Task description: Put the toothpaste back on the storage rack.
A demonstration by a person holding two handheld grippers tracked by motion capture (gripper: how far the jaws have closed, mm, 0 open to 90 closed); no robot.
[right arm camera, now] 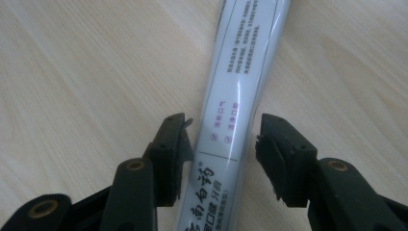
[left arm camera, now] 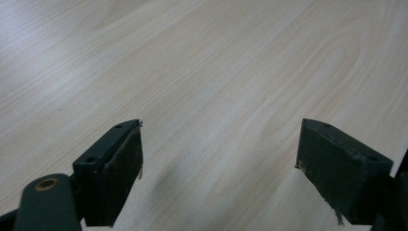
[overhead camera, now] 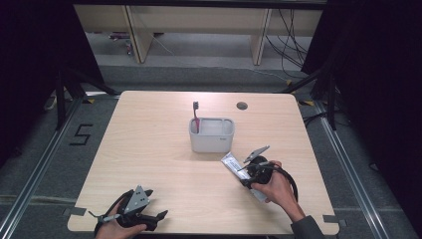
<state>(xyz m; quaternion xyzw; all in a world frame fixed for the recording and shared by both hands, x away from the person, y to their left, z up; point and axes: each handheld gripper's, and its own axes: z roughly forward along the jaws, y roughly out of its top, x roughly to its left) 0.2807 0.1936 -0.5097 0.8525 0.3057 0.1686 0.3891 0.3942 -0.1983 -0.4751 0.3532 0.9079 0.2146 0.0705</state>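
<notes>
We see a white toothpaste tube (right arm camera: 240, 96) with small printed text and a glossy sheen lying flat on the desk (overhead camera: 164, 164), right of centre. Our right gripper (right arm camera: 222, 139) straddles it, pads not yet pressing; the left gripper (left arm camera: 219, 159) hangs released over bare wood.

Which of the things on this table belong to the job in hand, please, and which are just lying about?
In the job:
- toothpaste tube, lying flat between the right gripper jaws, narrow gaps either side
- grey holder, the likely destination

Lying about:
- toothbrush, standing in the holder
- left gripper, open over bare table
</notes>
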